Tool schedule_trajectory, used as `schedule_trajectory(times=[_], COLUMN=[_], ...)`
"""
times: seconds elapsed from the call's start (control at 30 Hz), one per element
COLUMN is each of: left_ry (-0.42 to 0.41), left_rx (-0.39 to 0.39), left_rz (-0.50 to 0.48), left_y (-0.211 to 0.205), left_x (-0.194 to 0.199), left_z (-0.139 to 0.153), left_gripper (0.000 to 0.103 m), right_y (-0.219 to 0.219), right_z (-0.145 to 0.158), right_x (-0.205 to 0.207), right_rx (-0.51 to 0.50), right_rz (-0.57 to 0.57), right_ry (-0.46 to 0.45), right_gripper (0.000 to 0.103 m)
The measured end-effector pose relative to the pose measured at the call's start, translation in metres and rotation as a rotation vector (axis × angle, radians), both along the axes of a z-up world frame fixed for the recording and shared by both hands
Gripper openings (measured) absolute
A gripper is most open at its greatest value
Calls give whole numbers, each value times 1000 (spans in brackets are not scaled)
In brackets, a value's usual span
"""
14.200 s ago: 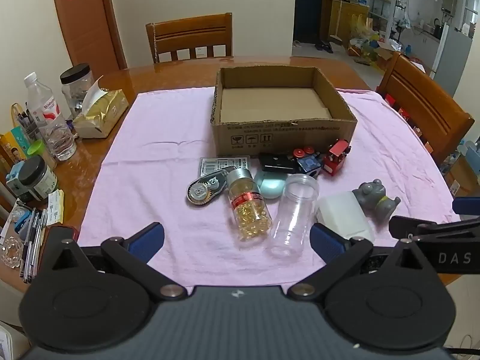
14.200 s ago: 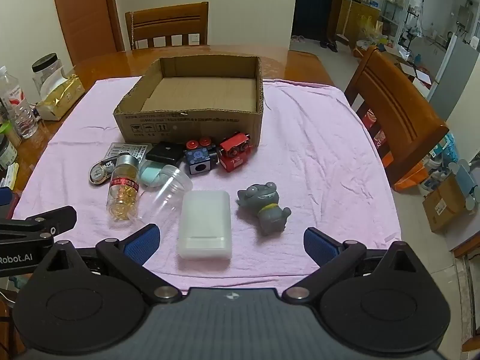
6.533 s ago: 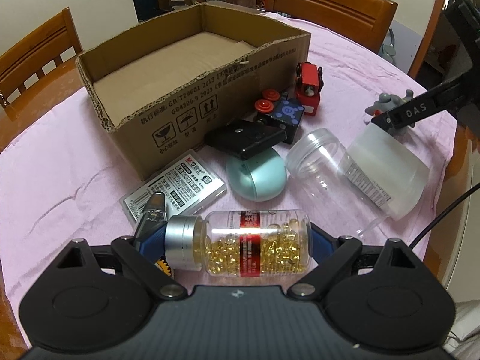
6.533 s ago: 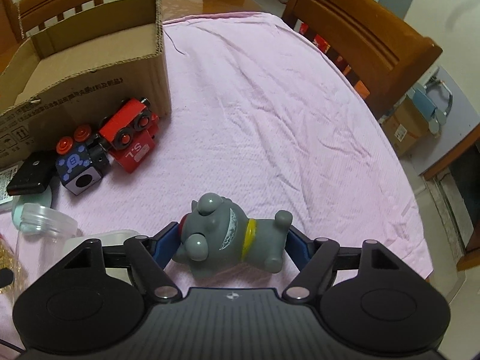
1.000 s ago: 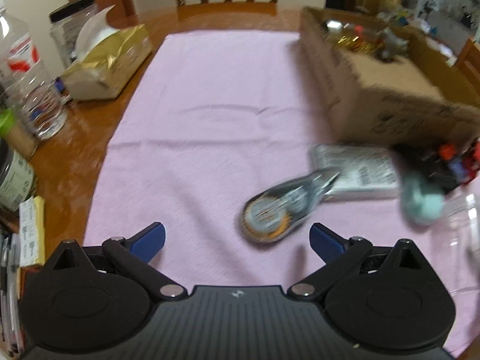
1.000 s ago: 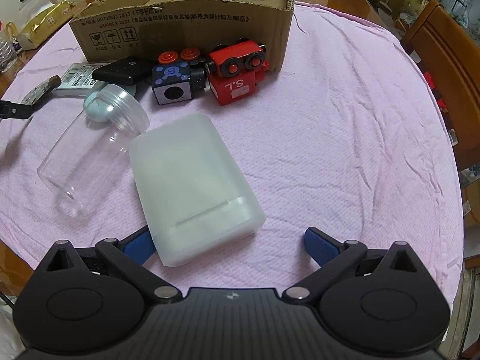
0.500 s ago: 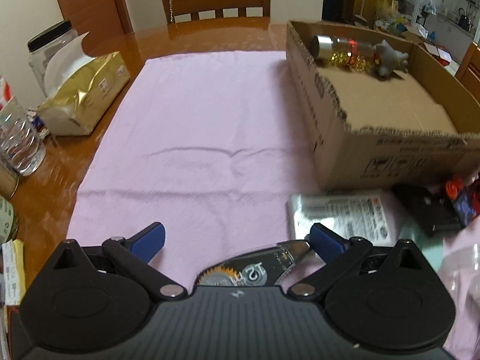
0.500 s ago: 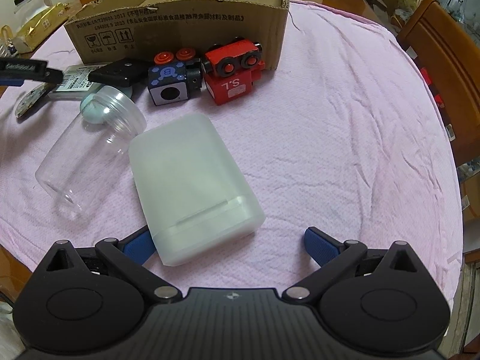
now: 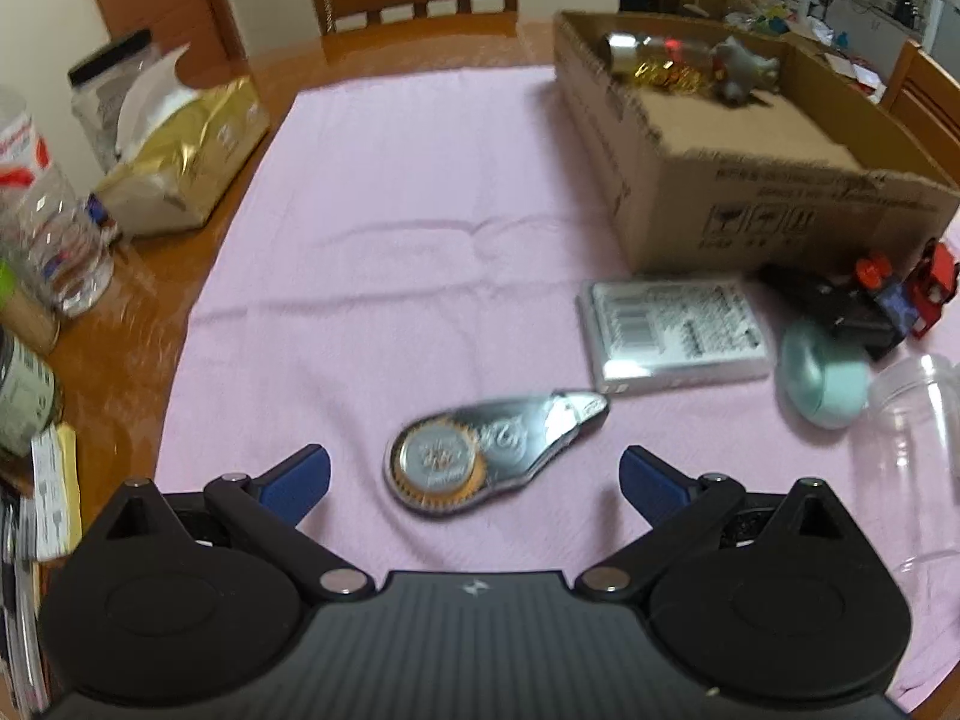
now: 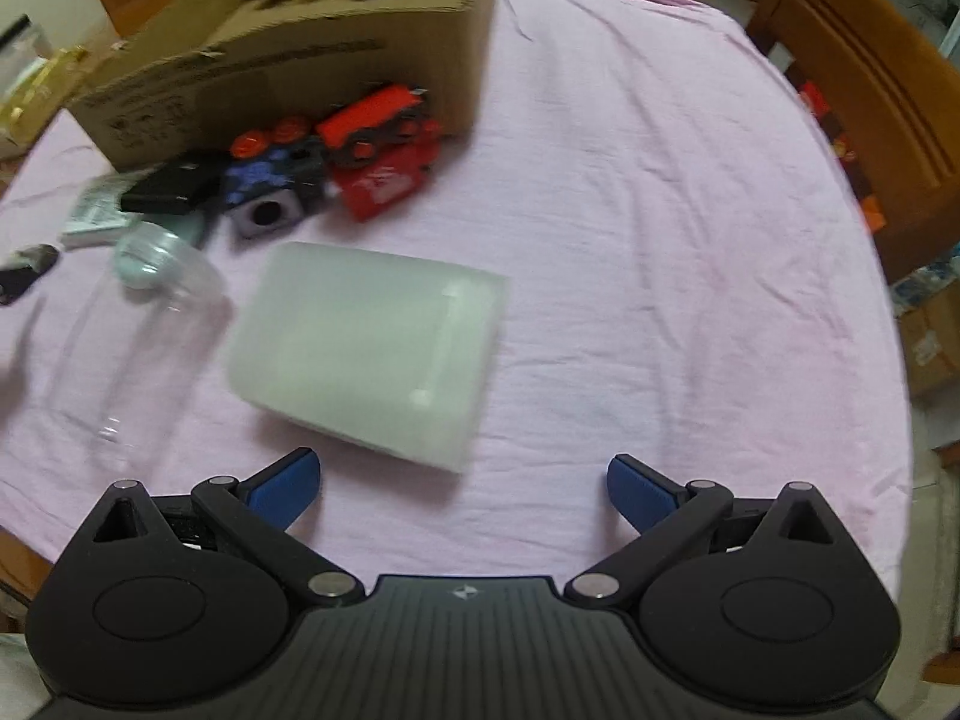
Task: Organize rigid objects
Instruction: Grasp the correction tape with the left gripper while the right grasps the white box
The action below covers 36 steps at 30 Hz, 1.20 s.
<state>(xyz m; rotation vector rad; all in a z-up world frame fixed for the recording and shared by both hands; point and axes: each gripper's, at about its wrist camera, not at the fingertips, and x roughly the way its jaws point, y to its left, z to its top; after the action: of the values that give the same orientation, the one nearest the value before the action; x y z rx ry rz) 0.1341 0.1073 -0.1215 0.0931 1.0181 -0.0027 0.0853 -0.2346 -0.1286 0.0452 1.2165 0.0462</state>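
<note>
Left gripper (image 9: 474,480): jaws spread wide, empty, correction tape dispenser (image 9: 495,445) lying between them on the pink cloth (image 9: 390,252), short of the cardboard box (image 9: 750,204). Right gripper (image 10: 462,483): jaws wide, empty; white plastic case (image 10: 372,354) just ahead, apparently untouched (blurred).

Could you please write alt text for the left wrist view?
The open left tongs hover over a teardrop-shaped silver correction-tape dispenser on a pink tablecloth. Ahead to the right, a brown cardboard box holds a capsule bottle and a grey figurine.
</note>
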Motion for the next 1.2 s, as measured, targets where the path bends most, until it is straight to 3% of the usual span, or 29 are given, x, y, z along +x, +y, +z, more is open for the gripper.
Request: schedule_trajectory(times=[0.3, 0.67, 0.87, 1.0, 1.2], left_ry=[43, 21, 11, 7, 5], left_rx=[-107, -74, -73, -71, -67], left_rz=[132, 257, 241, 205, 167], left_y=[-2, -17, -16, -14, -15], left_x=[5, 19, 22, 21, 21], left_z=[-10, -13, -11, -11, -11], left_gripper=[102, 101, 90, 90, 90], right_y=[20, 23, 23, 23, 35], right_z=[-4, -7, -6, 3, 12], right_x=[0, -4, 1, 7, 25], right_rx=[-41, -75, -60, 34, 62], right_rz=[4, 25, 21, 13, -12], right_ry=[-23, -59, -27, -24, -34], right_gripper=[103, 103, 103, 103, 103])
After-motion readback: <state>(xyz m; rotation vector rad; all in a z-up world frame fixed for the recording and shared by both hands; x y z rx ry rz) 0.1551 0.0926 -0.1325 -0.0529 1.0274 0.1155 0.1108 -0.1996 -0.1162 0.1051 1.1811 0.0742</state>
